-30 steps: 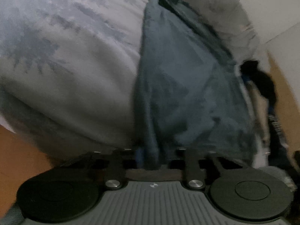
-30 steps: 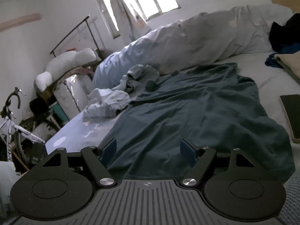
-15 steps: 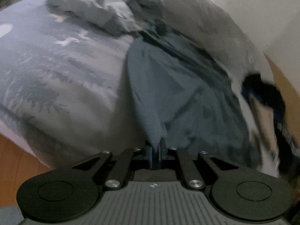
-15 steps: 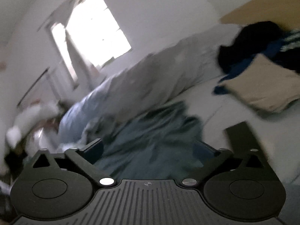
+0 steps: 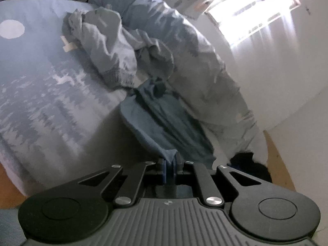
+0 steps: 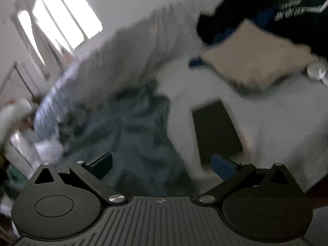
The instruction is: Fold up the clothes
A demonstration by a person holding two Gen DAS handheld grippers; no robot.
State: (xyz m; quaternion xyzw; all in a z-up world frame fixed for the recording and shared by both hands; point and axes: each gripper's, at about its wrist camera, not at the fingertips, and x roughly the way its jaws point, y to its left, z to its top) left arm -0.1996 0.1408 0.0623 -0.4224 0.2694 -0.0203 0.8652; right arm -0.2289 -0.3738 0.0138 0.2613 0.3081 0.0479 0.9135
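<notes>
Left claw (image 5: 169, 165) around blue garment (image 5: 164, 127)

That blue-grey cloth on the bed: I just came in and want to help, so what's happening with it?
A person is folding clothes with two handheld grippers. The left gripper is shut on an edge of the blue-grey garment, which stretches away across the bed beside a rumpled duvet. The right gripper is open and empty above the garment's other side; its view is blurred.

Right wrist view motion-blurred: teal garment (image 6: 135, 127) edges smeared, dark flat slab (image 6: 215, 131) unidentifiable, dark clothes pile (image 6: 256, 10) cut by frame edge.
</notes>
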